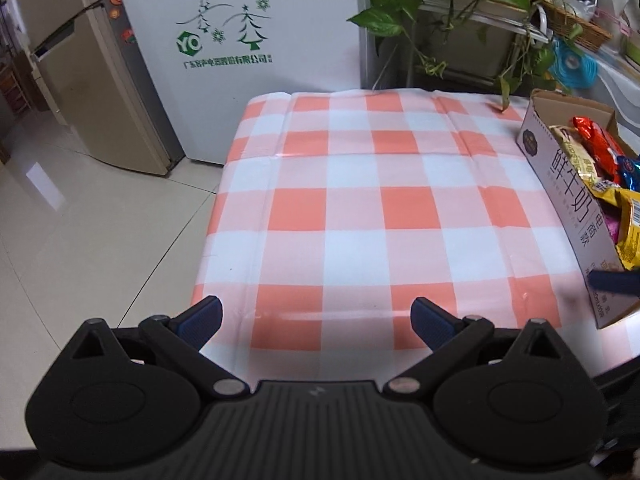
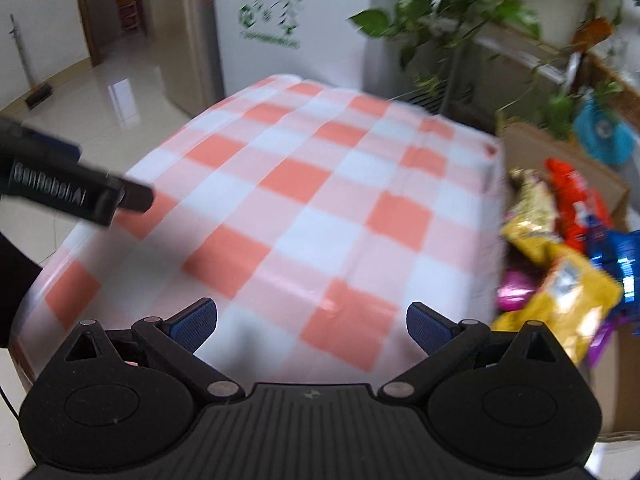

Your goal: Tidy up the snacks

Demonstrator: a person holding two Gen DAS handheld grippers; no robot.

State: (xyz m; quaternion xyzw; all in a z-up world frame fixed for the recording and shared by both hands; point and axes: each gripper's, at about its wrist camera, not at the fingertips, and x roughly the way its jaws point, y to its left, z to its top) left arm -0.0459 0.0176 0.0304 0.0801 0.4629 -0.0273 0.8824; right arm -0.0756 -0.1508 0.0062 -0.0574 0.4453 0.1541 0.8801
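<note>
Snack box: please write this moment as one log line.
left gripper open, empty | right gripper open, empty | snacks in box | tablecloth bare

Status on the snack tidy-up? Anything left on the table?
Looks near finished: the snack packets sit piled in the cardboard box, and the checked tablecloth shows nothing loose. In hand: nothing; left gripper and right gripper are both open. Left: nothing visible; the box's far side is out of view.
</note>
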